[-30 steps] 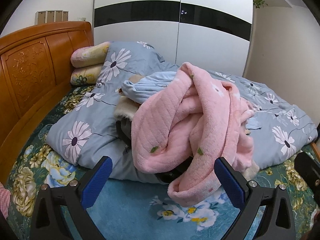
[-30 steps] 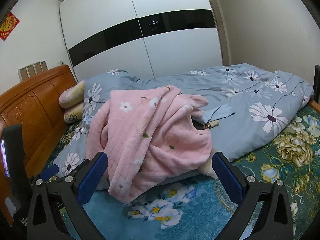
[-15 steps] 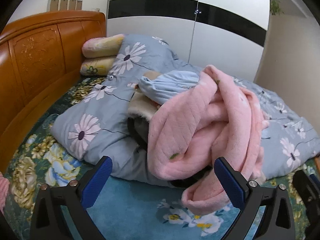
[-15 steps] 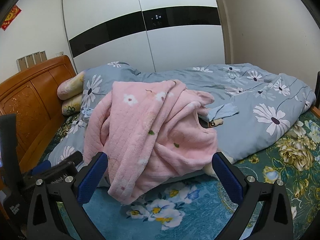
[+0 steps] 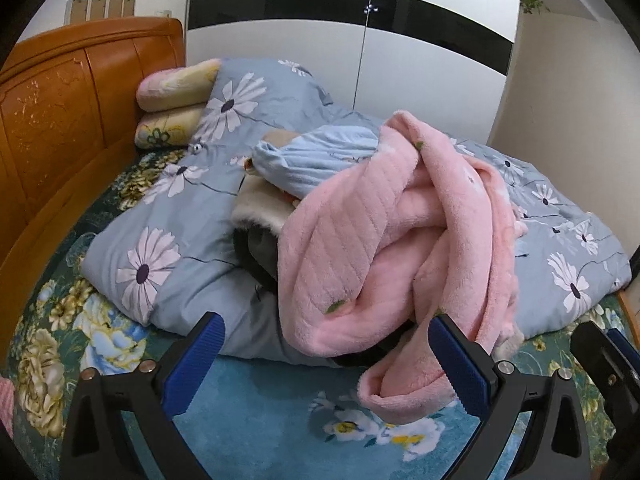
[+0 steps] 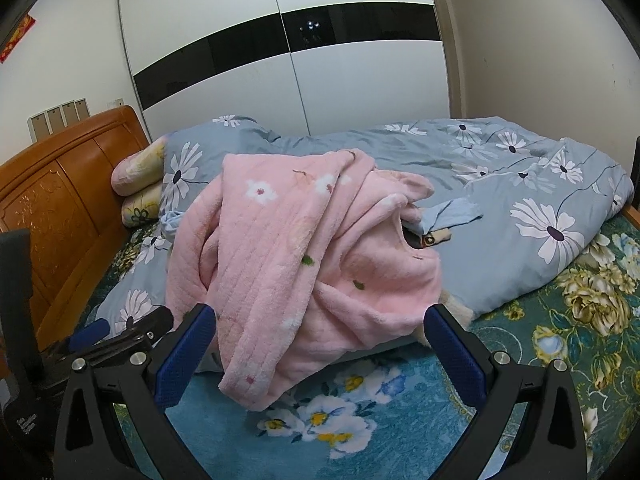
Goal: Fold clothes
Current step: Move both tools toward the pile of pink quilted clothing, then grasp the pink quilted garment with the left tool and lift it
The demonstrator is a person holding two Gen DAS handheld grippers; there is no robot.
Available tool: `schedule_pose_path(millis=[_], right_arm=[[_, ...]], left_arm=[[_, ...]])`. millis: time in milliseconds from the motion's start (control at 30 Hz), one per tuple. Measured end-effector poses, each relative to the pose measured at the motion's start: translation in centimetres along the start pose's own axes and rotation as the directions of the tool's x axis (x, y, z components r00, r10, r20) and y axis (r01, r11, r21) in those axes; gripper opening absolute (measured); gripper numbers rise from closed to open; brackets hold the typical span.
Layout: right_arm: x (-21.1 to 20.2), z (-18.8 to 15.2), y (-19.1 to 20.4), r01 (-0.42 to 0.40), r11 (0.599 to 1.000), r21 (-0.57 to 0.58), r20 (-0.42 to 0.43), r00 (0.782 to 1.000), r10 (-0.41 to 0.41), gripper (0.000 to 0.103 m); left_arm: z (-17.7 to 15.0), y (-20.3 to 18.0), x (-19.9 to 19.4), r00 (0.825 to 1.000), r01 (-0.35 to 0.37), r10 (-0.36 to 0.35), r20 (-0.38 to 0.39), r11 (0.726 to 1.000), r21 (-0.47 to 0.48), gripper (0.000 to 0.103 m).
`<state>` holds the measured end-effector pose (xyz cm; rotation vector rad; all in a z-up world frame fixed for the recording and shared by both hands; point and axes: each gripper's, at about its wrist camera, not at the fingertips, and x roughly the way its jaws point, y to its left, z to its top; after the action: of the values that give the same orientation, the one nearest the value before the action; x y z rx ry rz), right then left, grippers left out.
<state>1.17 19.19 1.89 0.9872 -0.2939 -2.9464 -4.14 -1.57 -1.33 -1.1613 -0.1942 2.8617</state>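
A crumpled pink fleece garment (image 5: 384, 248) lies on top of a heap of clothes on the bed, over a light blue garment (image 5: 316, 160), a cream one (image 5: 256, 208) and something dark (image 5: 256, 252). It also shows in the right wrist view (image 6: 296, 264). My left gripper (image 5: 324, 360) is open and empty, just in front of the heap's near edge. My right gripper (image 6: 320, 348) is open and empty, also just in front of the pink garment. The left gripper's body (image 6: 100, 340) shows at the lower left of the right wrist view.
A grey-blue daisy duvet (image 6: 520, 208) lies bunched behind the heap. The teal floral bedsheet (image 5: 256, 420) is in front. Two pillows (image 5: 176, 104) rest against the wooden headboard (image 5: 60, 112) at left. A white wardrobe (image 6: 300, 60) stands behind the bed.
Both grippers have moved closer to the clothes heap, which looks larger now. The left view has swung a little to the right. The clothes have not moved.
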Motion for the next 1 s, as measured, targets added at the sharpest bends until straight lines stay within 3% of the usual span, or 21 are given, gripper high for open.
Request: schedule_pose_path(millis=[200, 367, 567, 667, 767, 867, 1000], right_arm=[[-0.3, -0.4, 0.1, 0.009, 1.000, -0.005, -0.010, 1.000, -0.009, 0.103], [-0.7, -0.8, -0.1, 0.012, 1.000, -0.001, -0.016, 1.000, -0.012, 0.103], [-1.5, -1.2, -0.8, 0.008, 1.000, -0.004, -0.021, 1.000, -0.008, 0.103], [-2.2, -1.6, -2.2, 0.014, 1.000, 0.018, -0.021, 1.000, -0.013, 0.103], [-3.1, -1.9, -4.3, 0.034, 0.998, 0.059, -0.022, 0.999, -0.032, 0.103], [-3.9, -2.4, -6.4, 0.057, 0.994, 0.098, -0.024, 0.998, -0.055, 0.103], [-4.9, -3.2, -8.3, 0.076, 0.988, 0.137, -0.028, 0.997, -0.073, 0.103]], left_arm=[[-0.5, -0.1, 0.4, 0.999, 0.039, -0.039, -0.017, 0.999, -0.001, 0.103], [-0.9, 0.0, 0.4, 0.997, 0.065, -0.068, -0.042, 0.996, -0.062, 0.103], [-1.1, 0.1, -0.2, 0.997, 0.073, -0.076, -0.022, 0.991, -0.111, 0.103], [-0.7, -0.3, -0.3, 0.992, 0.126, -0.127, -0.007, 0.988, -0.094, 0.103], [1.0, -1.7, 0.4, 0.988, 0.152, -0.154, -0.021, 0.986, -0.062, 0.103], [3.2, -3.3, 1.8, 0.983, 0.179, -0.182, -0.017, 0.977, -0.116, 0.103], [5.6, -7.0, 3.9, 0.983, 0.175, -0.177, -0.040, 0.984, -0.031, 0.103]])
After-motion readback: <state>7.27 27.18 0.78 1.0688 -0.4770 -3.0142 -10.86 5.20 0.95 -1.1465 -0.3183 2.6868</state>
